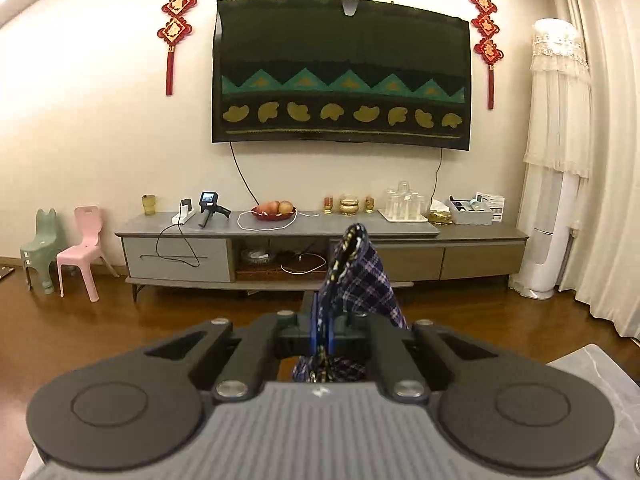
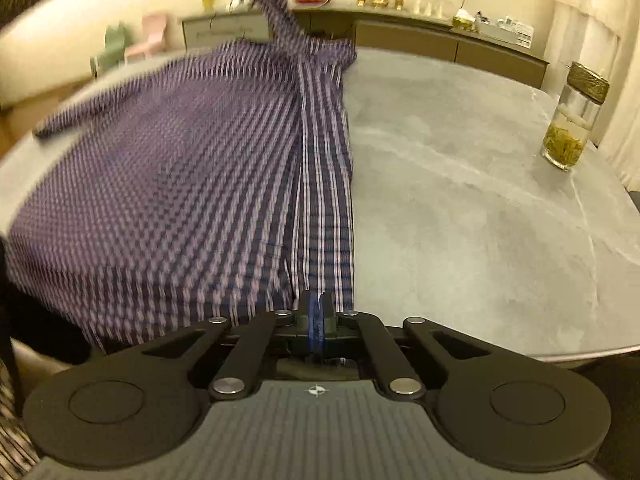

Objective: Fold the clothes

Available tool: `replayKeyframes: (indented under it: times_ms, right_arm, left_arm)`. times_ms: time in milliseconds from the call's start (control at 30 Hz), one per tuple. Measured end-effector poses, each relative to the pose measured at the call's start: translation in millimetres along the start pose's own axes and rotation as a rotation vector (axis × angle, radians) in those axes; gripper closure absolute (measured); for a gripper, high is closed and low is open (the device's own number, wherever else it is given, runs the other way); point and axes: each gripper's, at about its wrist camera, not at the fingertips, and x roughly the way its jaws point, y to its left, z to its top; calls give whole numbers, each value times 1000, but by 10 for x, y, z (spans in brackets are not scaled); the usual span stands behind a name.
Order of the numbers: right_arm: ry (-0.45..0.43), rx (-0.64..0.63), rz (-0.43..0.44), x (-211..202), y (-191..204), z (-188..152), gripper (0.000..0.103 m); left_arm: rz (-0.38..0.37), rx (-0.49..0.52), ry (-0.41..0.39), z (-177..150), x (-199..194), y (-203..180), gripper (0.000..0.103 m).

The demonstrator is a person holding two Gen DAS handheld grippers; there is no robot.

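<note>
1 plaid garment (image 2: 192,184), 1 jar (image 2: 574,120), 2 small chairs (image 1: 80,248), 1 television (image 1: 340,72).

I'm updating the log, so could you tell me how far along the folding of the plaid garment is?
Early stage. Done: both grippers have hold of it, the left gripper shut on a raised bunch, the right gripper shut on an edge near the table's front. In hand: the plaid garment is being lifted or spread, blurred with motion. Left: no neat fold shows yet.

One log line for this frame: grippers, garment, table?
left gripper: shut on plaid garment | right gripper: shut on garment edge | garment partly lifted over grey table
</note>
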Motion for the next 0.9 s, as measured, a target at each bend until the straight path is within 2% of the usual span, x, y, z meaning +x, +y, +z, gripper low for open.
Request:
replayKeyframes:
  times_ms: [67,133,200,300,367,400,467,500,633,733,900]
  right_arm:
    - [35,-42,-26,101,74,-55,84]
    - [54,-80,-46,169,142,-77,64]
    - [43,-105,-44,171,190,-61,54]
    - [33,-144,-46,168,259,-43,53]
    - [43,-168,-58,221,279,-49,56]
    - [50,-176,-64,249,284,-51,63]
    - [45,-176,-73,240,308,-49,86]
    - [40,-176,-77,233,317,-47,101]
    - [-20,-167,-71,74,317,29,101]
    - [-60,-200,-27,-66,445,145,101]
    - [-24,-261,83,86,688,196,101]
  left_arm:
    - [3,0,-2,50,-11,-6,98]
    - [2,4,-8,117,-33,-25,98]
    - [-1,13,-15,185,-58,-58,98]
    - [-6,43,-28,259,-87,-154,98]
    - [-10,63,-36,295,-101,-226,98]
    - [-9,70,-38,303,-101,-246,98]
    - [-4,80,-40,308,-96,-272,98]
    - [-2,85,-41,311,-93,-285,98]
    - [7,107,-46,321,-81,-337,98]
    - [23,121,-46,312,-69,-286,98]
    - [67,161,-33,164,-71,-166,98]
